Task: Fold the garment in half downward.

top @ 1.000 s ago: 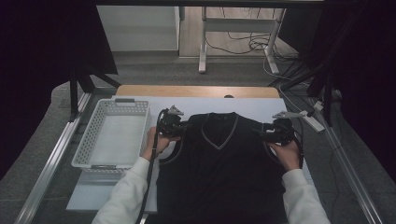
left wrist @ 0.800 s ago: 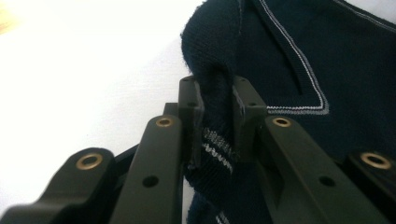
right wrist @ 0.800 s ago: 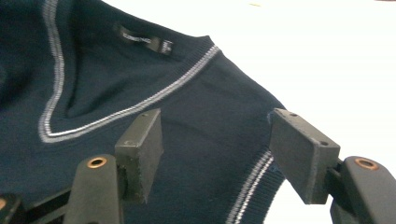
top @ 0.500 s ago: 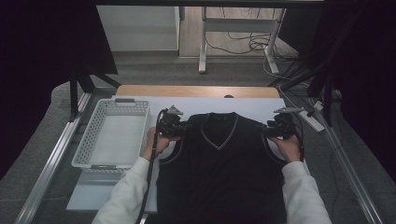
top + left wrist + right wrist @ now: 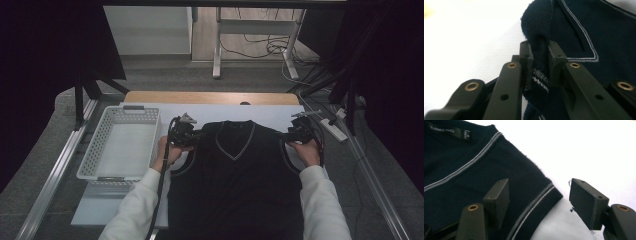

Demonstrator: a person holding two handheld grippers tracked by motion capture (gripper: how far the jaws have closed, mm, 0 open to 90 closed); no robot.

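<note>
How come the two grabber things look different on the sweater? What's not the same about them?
The left gripper has its jaws pinched shut on a bunched-up fold of the dark vest. The right gripper has its jaws wide apart, and they have just been opening; the vest's striped shoulder edge lies flat between them, unpinched.

The left lifts its shoulder into a hump, while the right leaves its shoulder on the white table.

Both have black jaws and sit at a shoulder of the same vest.
</note>
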